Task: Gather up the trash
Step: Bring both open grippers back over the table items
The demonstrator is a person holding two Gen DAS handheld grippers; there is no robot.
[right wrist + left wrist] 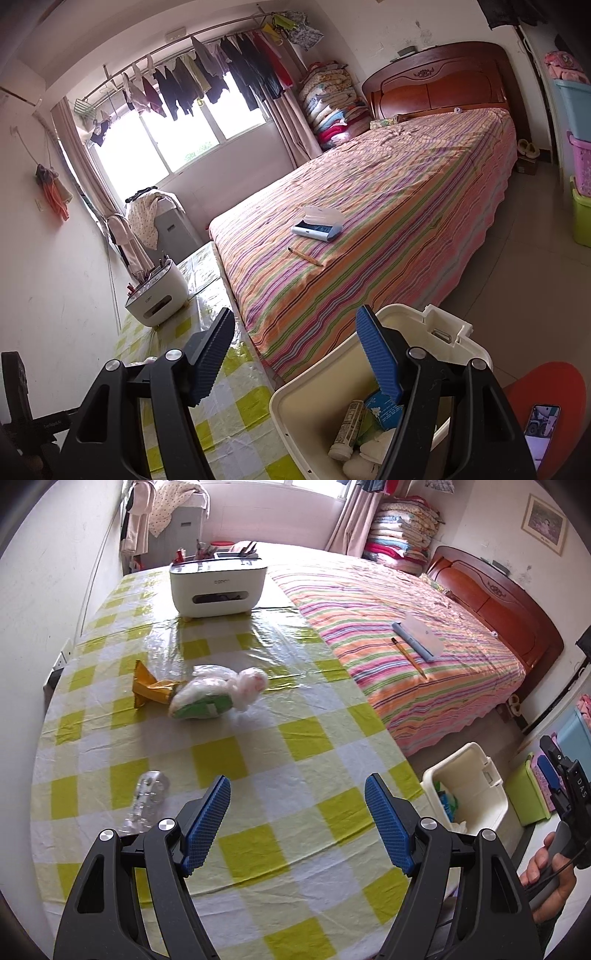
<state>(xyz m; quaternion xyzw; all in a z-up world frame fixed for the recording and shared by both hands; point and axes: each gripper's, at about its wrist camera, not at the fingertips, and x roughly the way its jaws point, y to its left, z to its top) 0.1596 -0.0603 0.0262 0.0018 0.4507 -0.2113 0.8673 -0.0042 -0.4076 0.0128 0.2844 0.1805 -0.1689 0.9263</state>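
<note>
A: Tablecloth [295, 746] is showing a yellow-green and white check under glossy clear film. Bedspread [399, 627] is running pink, orange, green and purple stripes.

B: Trash colours?

A: Wrapper [149, 686] is reading gold-yellow. Bag [218, 692] beside it is looking translucent white with a green-and-white pack inside. Bottle [146, 797] is showing clear.

B: Bin?

A: Bin [314, 402] is looking cream; a white printed tube [347, 428] and a teal-blue packet [382, 408] are showing inside.

B: Grippers?

A: Left gripper [297, 821] and right gripper [293, 354] are showing black frames with blue ribbed pads. Organizer [218, 587] is white, headboard [436, 85] red-brown, stool [554, 384] red.
</note>
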